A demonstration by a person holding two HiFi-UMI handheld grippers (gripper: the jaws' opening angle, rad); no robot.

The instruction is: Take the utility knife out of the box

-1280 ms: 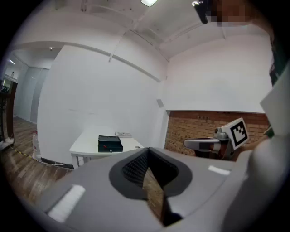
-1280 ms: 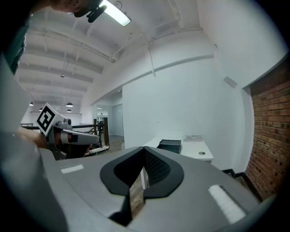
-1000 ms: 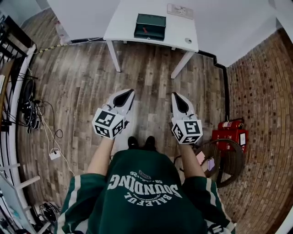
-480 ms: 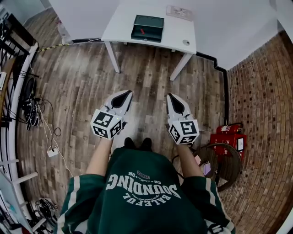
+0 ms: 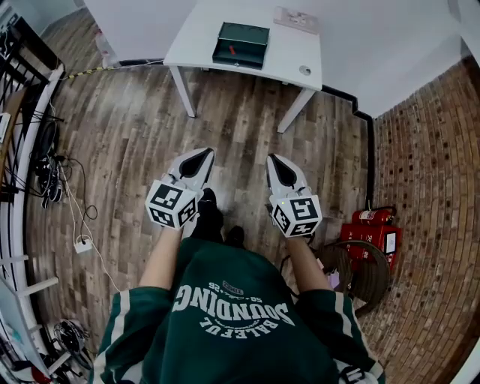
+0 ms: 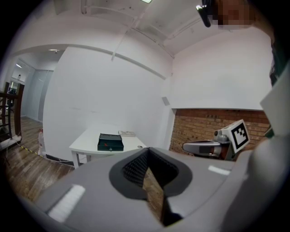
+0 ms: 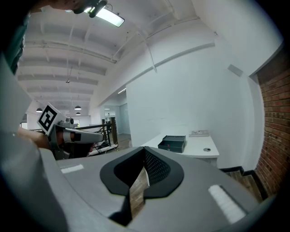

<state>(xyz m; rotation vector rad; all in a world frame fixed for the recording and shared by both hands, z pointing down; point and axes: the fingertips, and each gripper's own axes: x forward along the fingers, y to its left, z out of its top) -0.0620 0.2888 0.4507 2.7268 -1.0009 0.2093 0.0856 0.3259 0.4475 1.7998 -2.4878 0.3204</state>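
Observation:
A dark green open box [image 5: 241, 45] sits on a white table [image 5: 292, 52] far ahead, with a small red item [image 5: 232, 50] inside it that I cannot make out clearly. My left gripper [image 5: 204, 153] and right gripper [image 5: 271, 159] hang side by side over the wood floor, well short of the table, both shut and empty. The left gripper view shows its jaws [image 6: 147, 152] closed, the box [image 6: 110, 142] distant and the right gripper [image 6: 206, 147] beside it. In the right gripper view the jaws [image 7: 145, 152] meet below the box [image 7: 172, 143].
A flat white item [image 5: 295, 19] and a small round thing [image 5: 304, 70] also lie on the table. A red case [image 5: 373, 234] and a round stool [image 5: 361, 268] stand by the brick wall at right. Cables [image 5: 46, 176] and a rack [image 5: 22, 67] line the left.
The person has stepped forward, one shoe now ahead between the grippers. The right gripper has drifted slightly left and down in the view. Both stay shut.

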